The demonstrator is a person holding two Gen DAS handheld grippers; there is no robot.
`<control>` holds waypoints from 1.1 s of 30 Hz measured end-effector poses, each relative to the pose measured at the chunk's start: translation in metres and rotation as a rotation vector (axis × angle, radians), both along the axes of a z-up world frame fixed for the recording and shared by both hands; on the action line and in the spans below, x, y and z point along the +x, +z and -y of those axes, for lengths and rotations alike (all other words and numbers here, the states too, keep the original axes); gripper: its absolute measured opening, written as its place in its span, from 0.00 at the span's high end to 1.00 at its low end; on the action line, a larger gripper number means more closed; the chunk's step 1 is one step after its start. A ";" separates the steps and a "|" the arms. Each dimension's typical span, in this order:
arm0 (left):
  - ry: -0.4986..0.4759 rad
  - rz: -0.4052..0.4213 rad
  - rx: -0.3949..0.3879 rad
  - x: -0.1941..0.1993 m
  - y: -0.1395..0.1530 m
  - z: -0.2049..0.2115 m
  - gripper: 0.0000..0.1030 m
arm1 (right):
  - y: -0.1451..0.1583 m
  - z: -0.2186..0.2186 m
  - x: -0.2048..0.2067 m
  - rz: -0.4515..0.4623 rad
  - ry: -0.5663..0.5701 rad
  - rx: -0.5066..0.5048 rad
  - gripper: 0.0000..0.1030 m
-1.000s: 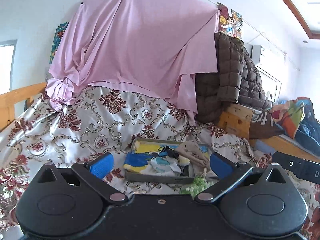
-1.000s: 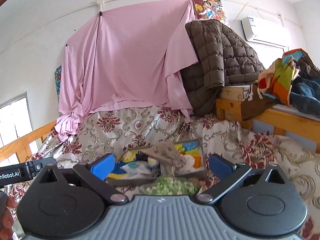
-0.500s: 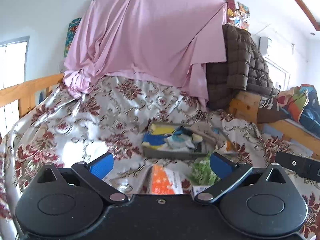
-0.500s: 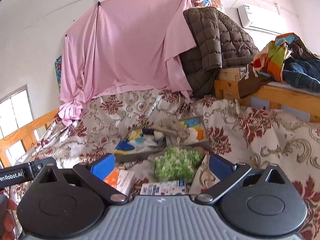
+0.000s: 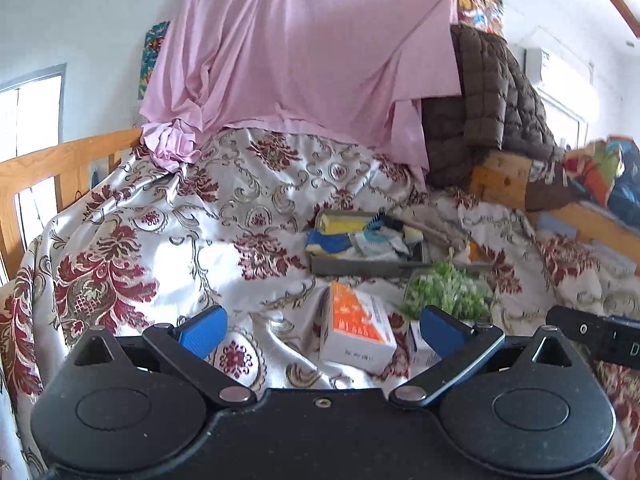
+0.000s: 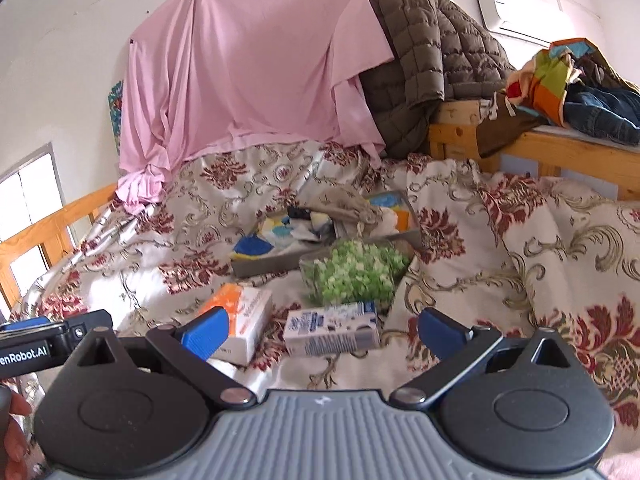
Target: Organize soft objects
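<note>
A grey tray [image 5: 360, 267] [image 6: 264, 266] sits mid-bed, holding several folded cloths in blue, yellow and white, with a beige drawstring bag [image 6: 340, 207] lying across it. In front of the tray are a green leafy bunch [image 5: 448, 292] [image 6: 356, 270], an orange-and-white box [image 5: 354, 326] [image 6: 244, 312] and a small blue-and-white carton [image 6: 332, 330]. My left gripper [image 5: 320, 330] is open and empty, above the bedspread short of the orange box. My right gripper [image 6: 320, 332] is open and empty, with the carton lying between its blue pads [image 6: 204, 332].
The floral bedspread [image 5: 160, 248] covers the bed. A pink sheet [image 5: 304, 52] hangs on the wall behind, a brown quilted jacket [image 6: 432, 56] beside it. Wooden rails [image 5: 52, 164] run along the left, a wooden frame [image 6: 560, 152] with piled clothes on the right. A hand [image 6: 12, 432] shows at lower left.
Both grippers have pulled back and tilted down: the tray has receded, and the orange box and the carton have come into view in front of it. Both stay open.
</note>
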State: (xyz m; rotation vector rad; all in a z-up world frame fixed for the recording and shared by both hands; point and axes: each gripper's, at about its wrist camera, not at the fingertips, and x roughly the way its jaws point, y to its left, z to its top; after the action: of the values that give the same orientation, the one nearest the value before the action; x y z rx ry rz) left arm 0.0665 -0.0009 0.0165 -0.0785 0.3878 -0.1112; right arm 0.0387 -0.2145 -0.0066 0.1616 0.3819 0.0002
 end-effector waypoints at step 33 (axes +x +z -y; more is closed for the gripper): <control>0.047 0.010 -0.014 -0.006 -0.030 -0.004 0.01 | -0.017 -0.010 0.001 -0.006 0.013 -0.063 0.00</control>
State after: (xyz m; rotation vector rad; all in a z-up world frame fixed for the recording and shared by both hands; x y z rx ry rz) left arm 0.0601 0.0030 -0.0132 -0.1013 0.3749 -0.0679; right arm 0.0401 -0.2047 -0.0235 0.0973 0.3884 0.0003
